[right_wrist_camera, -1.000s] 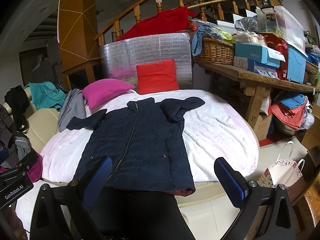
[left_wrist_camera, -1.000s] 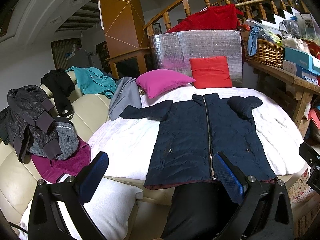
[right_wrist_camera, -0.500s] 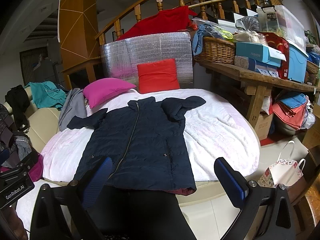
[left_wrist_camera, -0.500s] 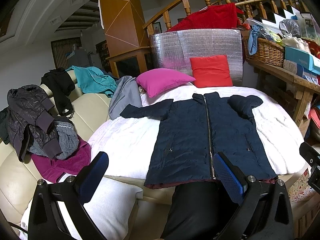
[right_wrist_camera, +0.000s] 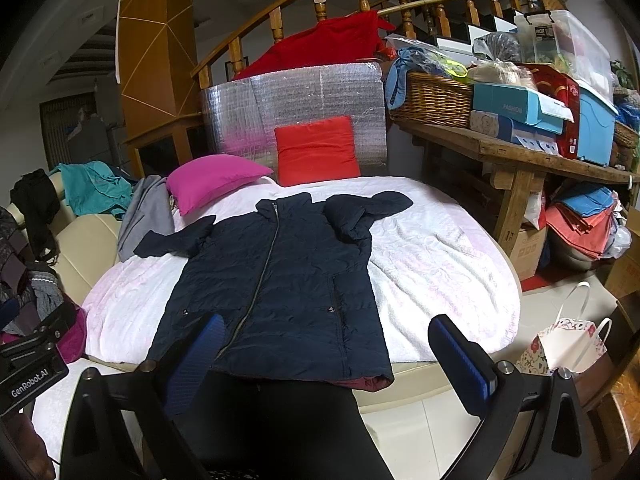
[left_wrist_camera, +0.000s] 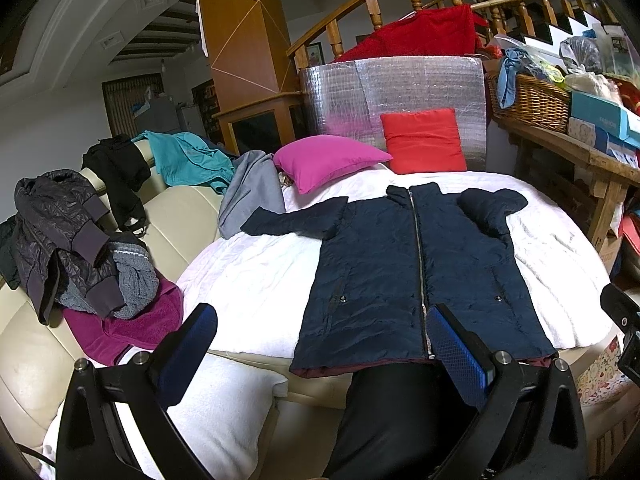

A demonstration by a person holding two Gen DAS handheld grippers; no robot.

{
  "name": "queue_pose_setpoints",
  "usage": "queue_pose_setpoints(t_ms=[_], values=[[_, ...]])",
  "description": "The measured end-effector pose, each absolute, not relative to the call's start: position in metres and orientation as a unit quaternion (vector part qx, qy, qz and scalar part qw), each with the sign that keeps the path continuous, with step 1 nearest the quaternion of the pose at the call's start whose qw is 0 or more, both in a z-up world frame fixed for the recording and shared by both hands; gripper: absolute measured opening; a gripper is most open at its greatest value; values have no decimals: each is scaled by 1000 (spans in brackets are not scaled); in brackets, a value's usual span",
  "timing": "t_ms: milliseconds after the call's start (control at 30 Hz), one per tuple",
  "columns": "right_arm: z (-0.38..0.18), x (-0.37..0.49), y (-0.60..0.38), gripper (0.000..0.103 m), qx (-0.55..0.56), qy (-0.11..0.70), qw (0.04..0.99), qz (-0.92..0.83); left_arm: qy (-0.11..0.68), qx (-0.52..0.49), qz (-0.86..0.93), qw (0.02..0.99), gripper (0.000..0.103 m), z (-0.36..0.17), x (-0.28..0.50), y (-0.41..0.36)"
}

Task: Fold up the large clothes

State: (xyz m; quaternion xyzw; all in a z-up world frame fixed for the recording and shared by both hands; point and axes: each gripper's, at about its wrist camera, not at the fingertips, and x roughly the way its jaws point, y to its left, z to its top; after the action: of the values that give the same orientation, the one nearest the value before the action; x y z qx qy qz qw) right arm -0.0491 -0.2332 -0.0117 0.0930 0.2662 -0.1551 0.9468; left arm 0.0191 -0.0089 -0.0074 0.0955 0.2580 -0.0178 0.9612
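my left tongs [left_wrist_camera: 320, 344] and right tongs [right_wrist_camera: 326, 354] gape empty at frame bottom, the navy coat [left_wrist_camera: 416, 272] running lengthwise up-frame, hem nearest both.

Dim, even indoor light; sharp centre, heavy fisheye bending, black corners

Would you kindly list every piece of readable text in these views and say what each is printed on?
"GenRobot.AI": white letters on the left gripper, seen at the right wrist view's edge.
"FASHION": faint, on the teal box on the wooden table.
Labels on the clear storage bin are too small to read.
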Motion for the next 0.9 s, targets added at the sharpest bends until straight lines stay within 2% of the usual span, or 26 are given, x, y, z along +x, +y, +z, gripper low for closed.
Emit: queue_pose_setpoints(t_ms=[500,900], values=[[-12,-42,-235,103,94,268,946,-156,265,99,-16,959,103,-9,27,-11],[-5,-13,-275,103,112,262,941,-185,277,103,3,955,103,-9,75,-23]])
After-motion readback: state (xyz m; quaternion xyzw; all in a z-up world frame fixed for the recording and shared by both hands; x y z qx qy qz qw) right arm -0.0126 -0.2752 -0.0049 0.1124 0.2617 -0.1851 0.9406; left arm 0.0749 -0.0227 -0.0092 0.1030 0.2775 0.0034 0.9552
